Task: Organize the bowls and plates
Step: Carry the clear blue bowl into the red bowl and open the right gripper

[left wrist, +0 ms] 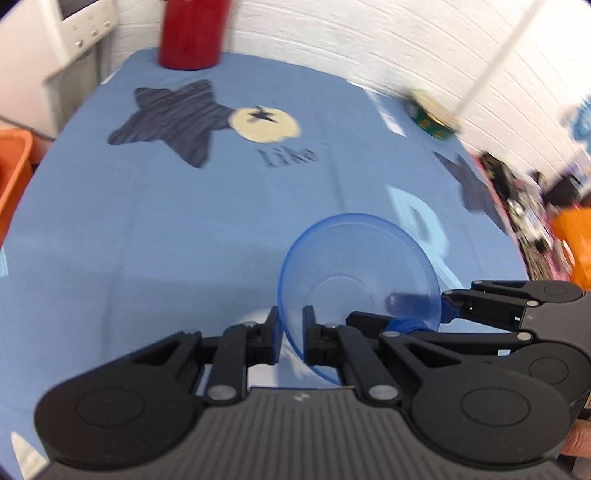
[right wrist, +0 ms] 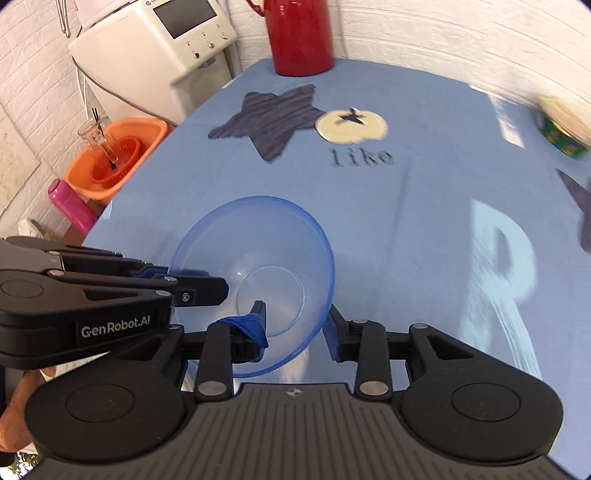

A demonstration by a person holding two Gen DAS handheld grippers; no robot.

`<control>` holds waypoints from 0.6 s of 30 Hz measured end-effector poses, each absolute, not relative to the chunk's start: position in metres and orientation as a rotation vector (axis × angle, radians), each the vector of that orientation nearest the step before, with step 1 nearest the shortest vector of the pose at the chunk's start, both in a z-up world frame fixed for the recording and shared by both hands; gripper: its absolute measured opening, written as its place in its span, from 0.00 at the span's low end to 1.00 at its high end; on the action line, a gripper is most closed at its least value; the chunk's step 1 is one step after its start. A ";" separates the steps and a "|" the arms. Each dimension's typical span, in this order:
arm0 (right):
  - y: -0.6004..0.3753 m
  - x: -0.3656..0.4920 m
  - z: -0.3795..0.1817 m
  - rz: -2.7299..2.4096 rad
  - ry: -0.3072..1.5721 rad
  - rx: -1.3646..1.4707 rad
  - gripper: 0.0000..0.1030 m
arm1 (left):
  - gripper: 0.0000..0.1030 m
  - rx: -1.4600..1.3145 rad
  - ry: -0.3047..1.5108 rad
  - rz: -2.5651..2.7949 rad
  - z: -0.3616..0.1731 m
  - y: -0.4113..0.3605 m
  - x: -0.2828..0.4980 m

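A see-through blue bowl [left wrist: 354, 258] [right wrist: 258, 236] hangs tilted over the blue tablecloth [left wrist: 184, 240] [right wrist: 406, 221]. My left gripper [left wrist: 291, 332] is shut on the bowl's near wall; in the right wrist view it [right wrist: 195, 282] comes in from the left and pinches the left rim. My right gripper [right wrist: 295, 325] stands open astride the opposite rim. Its taped finger [right wrist: 255, 325] is inside the bowl and the other finger [right wrist: 332, 325] is outside. In the left wrist view the right gripper [left wrist: 424, 314] reaches in from the right.
A red jug [left wrist: 192, 33] [right wrist: 301, 37] stands at the table's far edge, a green tin [left wrist: 432, 118] [right wrist: 561, 129] at the far right. Off the left edge sit an orange basin [right wrist: 118, 158] with a red bowl, a pink bottle [right wrist: 70, 206] and a white machine [right wrist: 155, 48].
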State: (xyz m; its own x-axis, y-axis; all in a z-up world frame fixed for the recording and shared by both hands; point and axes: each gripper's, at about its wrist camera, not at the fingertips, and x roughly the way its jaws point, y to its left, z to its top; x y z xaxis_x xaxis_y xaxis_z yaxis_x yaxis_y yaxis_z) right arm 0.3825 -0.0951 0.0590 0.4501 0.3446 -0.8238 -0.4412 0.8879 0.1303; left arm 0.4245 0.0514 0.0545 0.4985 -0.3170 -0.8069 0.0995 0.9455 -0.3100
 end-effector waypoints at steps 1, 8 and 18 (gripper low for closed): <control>-0.106 0.367 0.061 0.468 0.992 -0.108 0.17 | 0.00 -0.226 1.018 -0.276 0.057 0.040 0.410; -0.166 0.287 0.052 0.363 0.998 -0.050 0.17 | 0.00 -0.139 1.014 -0.386 0.057 -0.031 0.335; -0.201 0.273 0.016 0.340 1.035 0.039 0.18 | 0.00 -0.032 1.025 -0.399 0.036 -0.075 0.312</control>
State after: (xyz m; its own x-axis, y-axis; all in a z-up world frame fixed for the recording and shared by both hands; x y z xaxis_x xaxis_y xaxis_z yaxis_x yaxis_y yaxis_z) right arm 0.2726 -0.2008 0.0160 0.4631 0.2945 -0.8360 -0.2582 0.9471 0.1906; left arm 0.3124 -0.0747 0.0361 0.4533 -0.3384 -0.8246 0.3084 0.9275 -0.2111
